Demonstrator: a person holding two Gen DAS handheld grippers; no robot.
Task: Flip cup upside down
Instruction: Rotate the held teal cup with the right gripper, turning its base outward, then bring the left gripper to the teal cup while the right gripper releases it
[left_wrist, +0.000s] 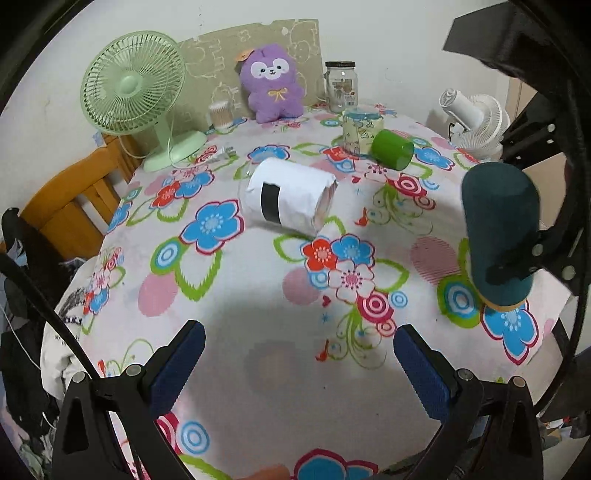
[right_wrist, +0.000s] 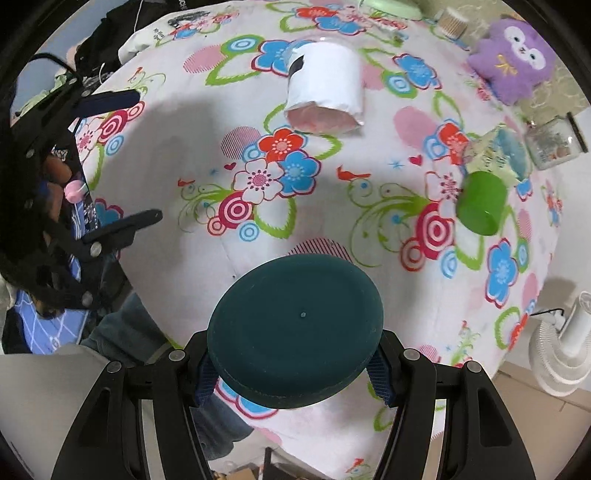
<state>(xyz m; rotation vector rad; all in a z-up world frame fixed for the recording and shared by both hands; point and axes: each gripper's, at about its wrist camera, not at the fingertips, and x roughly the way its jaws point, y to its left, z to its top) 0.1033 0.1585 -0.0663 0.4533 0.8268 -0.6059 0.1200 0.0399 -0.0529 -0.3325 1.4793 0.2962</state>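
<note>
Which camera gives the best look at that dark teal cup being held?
The left wrist view: it shows the dark teal cup side-on, base up, rim near the tablecloth, pinched by the right gripper. The right wrist view shows only its round base.

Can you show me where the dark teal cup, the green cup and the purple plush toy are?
dark teal cup (right_wrist: 295, 332), right wrist view, on its flat base.
green cup (left_wrist: 391, 149), left wrist view, on its side wall.
purple plush toy (left_wrist: 271, 83), left wrist view, on its body.

Table under flowered cloth. Resting on it: white paper-wrapped cup and green cup, both on their sides; green fan; purple plush toy; glass jar.
</note>
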